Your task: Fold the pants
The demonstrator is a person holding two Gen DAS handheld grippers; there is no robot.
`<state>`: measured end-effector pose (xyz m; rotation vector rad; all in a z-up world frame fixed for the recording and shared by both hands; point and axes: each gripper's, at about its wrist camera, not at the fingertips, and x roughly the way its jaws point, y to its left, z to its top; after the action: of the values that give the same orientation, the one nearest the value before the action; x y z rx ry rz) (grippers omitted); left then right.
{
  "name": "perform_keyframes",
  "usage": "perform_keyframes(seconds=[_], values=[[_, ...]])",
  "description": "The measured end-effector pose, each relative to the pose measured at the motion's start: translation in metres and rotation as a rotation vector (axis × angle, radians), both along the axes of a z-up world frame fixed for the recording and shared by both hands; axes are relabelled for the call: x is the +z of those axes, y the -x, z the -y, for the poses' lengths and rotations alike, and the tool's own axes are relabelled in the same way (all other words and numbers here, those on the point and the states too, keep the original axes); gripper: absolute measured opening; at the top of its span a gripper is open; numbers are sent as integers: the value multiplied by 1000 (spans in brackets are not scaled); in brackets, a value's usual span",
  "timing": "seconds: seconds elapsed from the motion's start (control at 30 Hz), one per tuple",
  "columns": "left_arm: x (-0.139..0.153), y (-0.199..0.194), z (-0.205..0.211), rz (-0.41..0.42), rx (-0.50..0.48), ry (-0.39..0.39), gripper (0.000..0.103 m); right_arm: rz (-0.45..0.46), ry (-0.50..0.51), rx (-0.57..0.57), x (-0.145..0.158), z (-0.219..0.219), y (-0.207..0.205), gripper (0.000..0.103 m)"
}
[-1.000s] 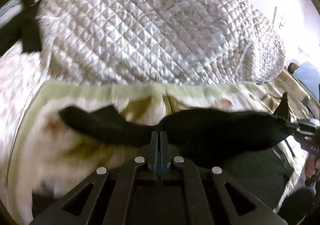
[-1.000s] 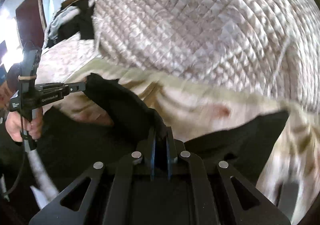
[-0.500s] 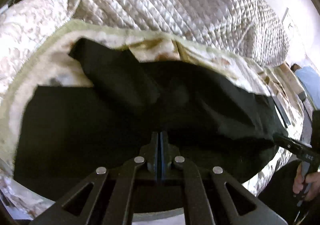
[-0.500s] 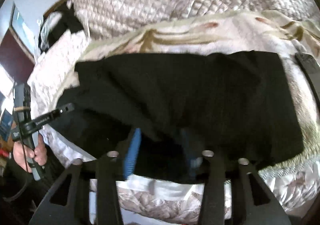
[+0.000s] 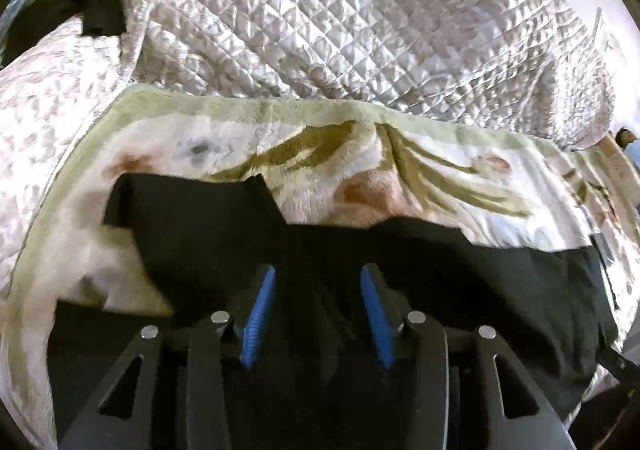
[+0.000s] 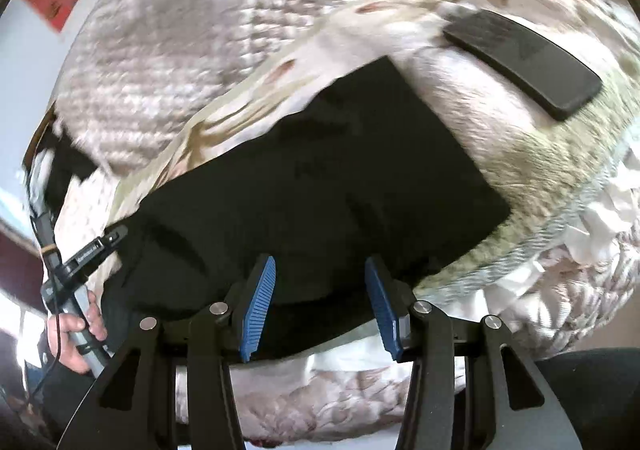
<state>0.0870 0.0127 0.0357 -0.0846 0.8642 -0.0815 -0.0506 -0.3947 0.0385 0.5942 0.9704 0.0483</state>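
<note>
A: Both grippers have let go. The left gripper (image 5: 316,298) has its fingers (image 5: 258,316) spreading right now, with black cloth under the gap but nothing pinched. The right gripper (image 6: 320,296) sits released too, its blue fingers (image 6: 382,302) apart above the near hem.

B: Where do the pants (image 6: 320,178) lie?

A: On the fleece blanket (image 5: 400,158) spread over the bed, with the quilted cover (image 5: 340,18) beyond it. They look doubled into a broad dark slab. One flap (image 5: 192,206) juts toward the quilted cover at the left end, so the layers don't match there.

B: So how should the next bit go?

A: I'd judge this a regrasp. Lift clear of the cloth before moving, so the top layer doesn't drag. Square that flap first, then take the short ends and fold evenly.

B: Any hazards?

A: A dark flat phone-like slab (image 6: 520,62) lies on the blanket just beyond the pants' right end; keep cloth off it. The fleece may cling.
</note>
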Motion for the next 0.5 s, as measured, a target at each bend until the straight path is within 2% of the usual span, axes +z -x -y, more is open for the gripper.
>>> perform_keyframes(seconds=[0.37, 0.4, 0.43, 0.47, 0.5], values=[[-28, -44, 8, -35, 30, -56, 53, -43, -10, -62, -2, -3, 7, 47], [-29, -46, 9, -31, 27, -68, 49, -46, -7, -61, -4, -3, 6, 47], [-29, -47, 10, -24, 23, -83, 40, -53, -6, -64, -7, -3, 4, 47], [-29, -48, 10, -25, 21, -92, 11, -57, -13, -70, -8, -3, 4, 47], [-30, -49, 9, -36, 22, -90, 1, -54, -16, -78, -8, -3, 4, 47]])
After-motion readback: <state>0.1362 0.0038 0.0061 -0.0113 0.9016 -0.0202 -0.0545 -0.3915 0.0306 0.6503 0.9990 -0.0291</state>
